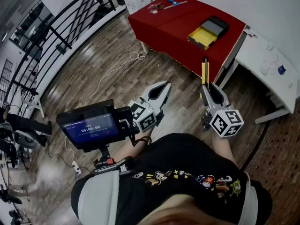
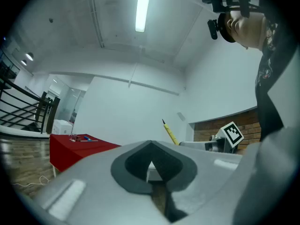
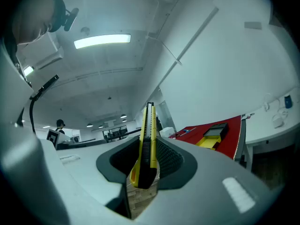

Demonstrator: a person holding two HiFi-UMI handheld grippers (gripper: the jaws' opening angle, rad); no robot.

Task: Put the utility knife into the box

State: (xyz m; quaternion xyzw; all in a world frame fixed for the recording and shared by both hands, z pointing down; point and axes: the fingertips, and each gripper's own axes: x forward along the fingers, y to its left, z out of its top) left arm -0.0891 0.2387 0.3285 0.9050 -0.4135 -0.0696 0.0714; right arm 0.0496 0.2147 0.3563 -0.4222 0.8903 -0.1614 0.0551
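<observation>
A yellow and black utility knife (image 1: 205, 72) (image 3: 146, 144) stands clamped between the jaws of my right gripper (image 1: 206, 87) (image 3: 145, 165), which is shut on it, its tip pointing up and away. The yellow box (image 1: 205, 35) (image 3: 209, 139) with its black lid beside it lies open on the red table (image 1: 180, 22) ahead of me, well beyond the knife. My left gripper (image 1: 164, 89) (image 2: 151, 165) is shut with nothing in it, held left of the right one over the wooden floor. In the left gripper view the knife (image 2: 168, 132) shows at the right.
A white desk (image 1: 269, 64) stands right of the red table. A glass (image 1: 153, 7) and a blue-handled tool (image 1: 173, 3) lie at the red table's far end. A black railing (image 1: 56, 41) runs along the left. A screen (image 1: 91, 125) is mounted by my left gripper.
</observation>
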